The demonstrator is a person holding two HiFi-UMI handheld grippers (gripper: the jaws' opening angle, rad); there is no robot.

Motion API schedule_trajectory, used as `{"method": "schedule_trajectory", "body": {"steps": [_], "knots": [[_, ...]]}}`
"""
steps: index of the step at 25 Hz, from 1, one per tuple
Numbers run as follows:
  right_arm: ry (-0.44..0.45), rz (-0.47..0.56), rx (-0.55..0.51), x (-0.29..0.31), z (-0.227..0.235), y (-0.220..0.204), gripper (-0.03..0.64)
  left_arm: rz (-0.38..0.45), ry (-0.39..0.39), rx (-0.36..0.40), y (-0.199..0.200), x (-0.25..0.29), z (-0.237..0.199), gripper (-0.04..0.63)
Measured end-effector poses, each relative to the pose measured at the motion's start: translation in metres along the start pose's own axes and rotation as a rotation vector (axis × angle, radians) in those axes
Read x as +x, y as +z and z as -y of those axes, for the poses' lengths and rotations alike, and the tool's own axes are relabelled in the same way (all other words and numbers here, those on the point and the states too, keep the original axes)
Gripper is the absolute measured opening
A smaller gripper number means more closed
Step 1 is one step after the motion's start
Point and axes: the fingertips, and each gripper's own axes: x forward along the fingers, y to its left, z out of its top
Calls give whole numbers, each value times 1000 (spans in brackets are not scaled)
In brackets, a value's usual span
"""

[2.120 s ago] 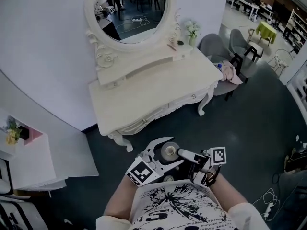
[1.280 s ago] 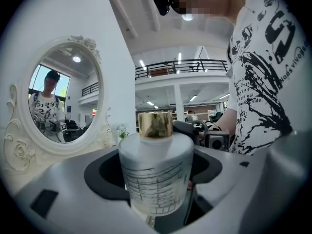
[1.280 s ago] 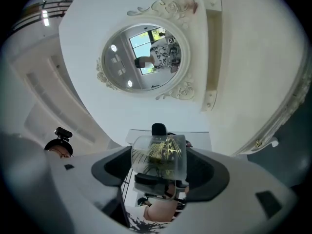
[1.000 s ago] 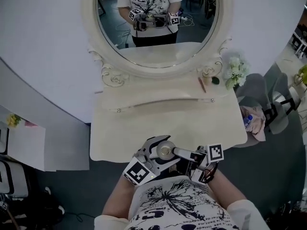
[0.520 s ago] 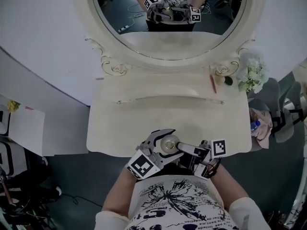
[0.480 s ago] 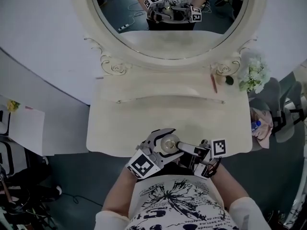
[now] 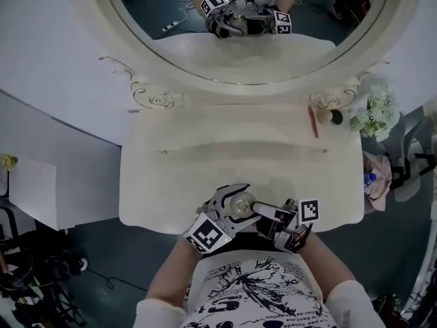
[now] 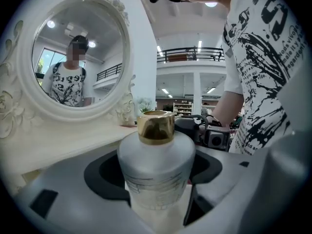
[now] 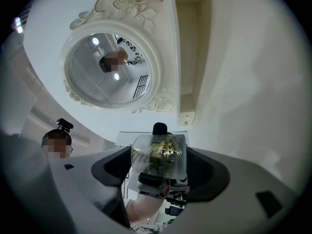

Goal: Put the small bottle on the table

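A small frosted bottle with a gold cap stands upright between the jaws of my left gripper, which is shut on it. From above, the same bottle hangs over the front edge of the white dressing table, held by the left gripper. My right gripper is shut on a small clear bottle with gold print and a black cap. In the head view the right gripper sits just right of the left one, almost touching it.
A large oval mirror rises behind the table and reflects both grippers. A red pencil, a small round object and white flowers lie at the table's back right. A chair with cloth stands to the right.
The table and mirror have come closer and now face me squarely. Both grippers have stayed together at chest height, each still shut on its bottle, now over the table's front edge.
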Motion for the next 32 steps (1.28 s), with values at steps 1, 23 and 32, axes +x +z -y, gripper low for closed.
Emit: {"method": "schedule_trajectory", "body": {"steps": [1, 23, 32], "knots": [[-9, 6, 6, 0, 5, 3, 353, -2, 0, -12, -5, 2, -3, 351], [-413, 16, -100, -26, 75, 42, 263, -174, 22, -26, -84, 41, -33, 351], [-424, 26, -85, -29, 77, 41, 259, -207, 6, -1, -88, 43, -31, 352]]}}
